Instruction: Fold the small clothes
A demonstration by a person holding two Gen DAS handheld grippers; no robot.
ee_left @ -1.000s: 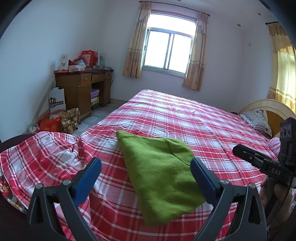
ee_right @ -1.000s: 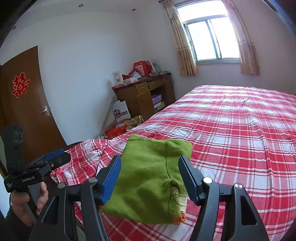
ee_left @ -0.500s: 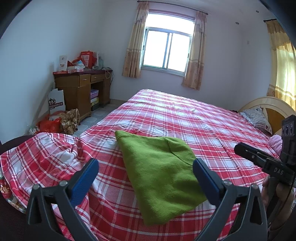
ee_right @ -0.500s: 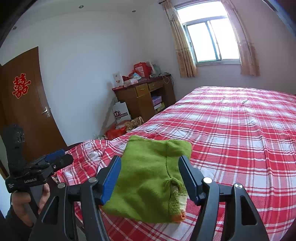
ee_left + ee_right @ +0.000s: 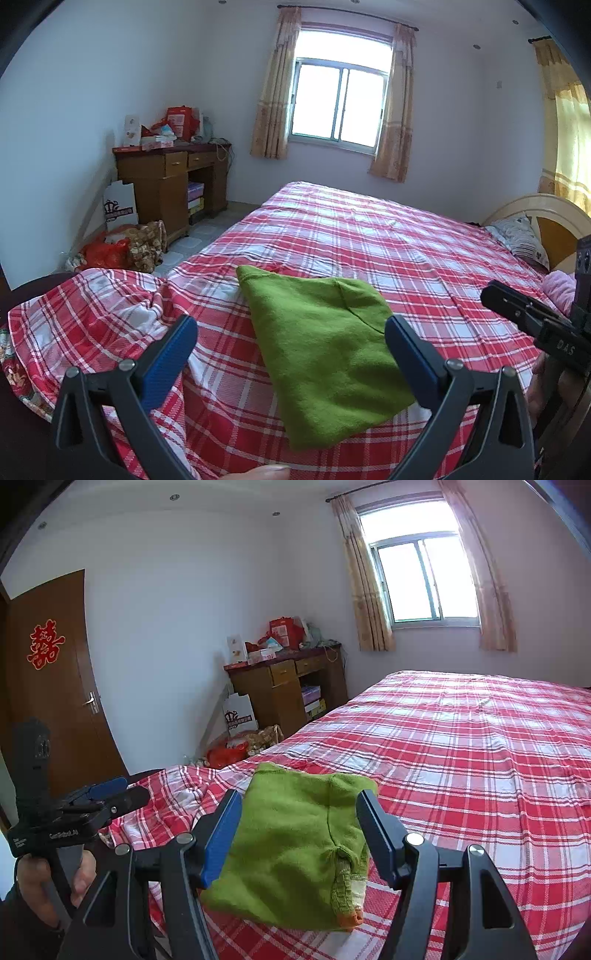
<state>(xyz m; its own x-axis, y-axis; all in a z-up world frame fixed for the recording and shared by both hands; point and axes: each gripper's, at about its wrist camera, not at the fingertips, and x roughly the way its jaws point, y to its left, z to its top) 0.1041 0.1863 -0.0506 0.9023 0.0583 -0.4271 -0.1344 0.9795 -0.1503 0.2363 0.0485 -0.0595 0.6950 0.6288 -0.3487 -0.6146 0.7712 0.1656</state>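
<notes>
A folded green knit garment (image 5: 325, 350) lies flat on the red plaid bed (image 5: 388, 251) near its foot corner. Its cuff with an orange and cream edge (image 5: 349, 897) faces the right wrist camera. My left gripper (image 5: 290, 350) hovers open above and short of the garment, its blue pads wide apart and bare. My right gripper (image 5: 299, 827) also stands open over the garment (image 5: 291, 849), nothing between its pads. Each gripper shows in the other's view, held by a hand: the right one (image 5: 532, 325) and the left one (image 5: 88, 805).
The plaid sheet is rumpled at the foot corner (image 5: 92, 314). A wooden desk (image 5: 170, 184) with boxes and bags stands by the wall, more bags on the floor (image 5: 118, 251). A pillow (image 5: 517, 236) and headboard are at the far right. A brown door (image 5: 55, 686) is at the left.
</notes>
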